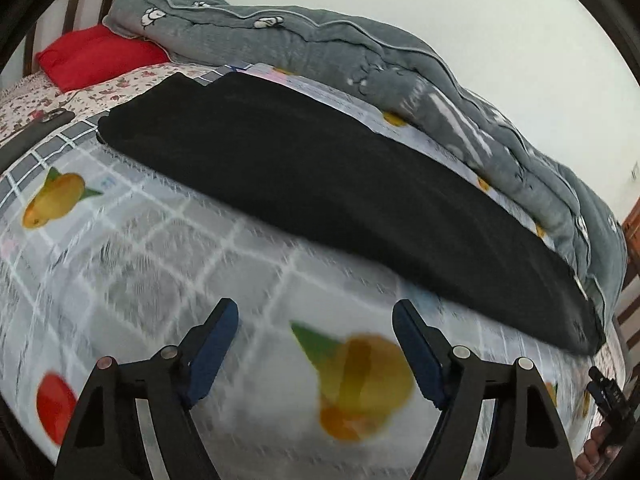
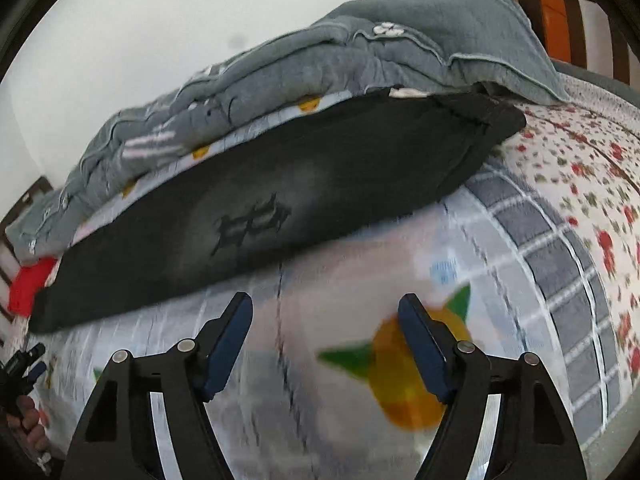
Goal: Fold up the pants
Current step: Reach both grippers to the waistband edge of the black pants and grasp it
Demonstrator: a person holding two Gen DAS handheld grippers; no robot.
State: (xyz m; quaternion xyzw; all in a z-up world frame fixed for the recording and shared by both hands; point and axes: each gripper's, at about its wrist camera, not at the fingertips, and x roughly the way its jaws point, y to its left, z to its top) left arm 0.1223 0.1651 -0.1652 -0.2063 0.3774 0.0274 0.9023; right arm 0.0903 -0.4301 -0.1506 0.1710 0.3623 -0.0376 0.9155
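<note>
The long black fabric pants (image 1: 320,184) lie flat, folded lengthwise into one strip, on the fruit-printed bed sheet (image 1: 168,240) just ahead of both tongs. Left tongs (image 1: 316,344) and right tongs (image 2: 326,340) hang spread wide, holding nothing, probably poised to take the strip's ends for a crosswise fold.

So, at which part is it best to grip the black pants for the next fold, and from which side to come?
Probably the two ends of the black pants, lying flat as one long strip on the fruit-print sheet. The left gripper takes one end, the right gripper the stitched end. Come from the near edge, since the grey quilt crowds the far edge.
</note>
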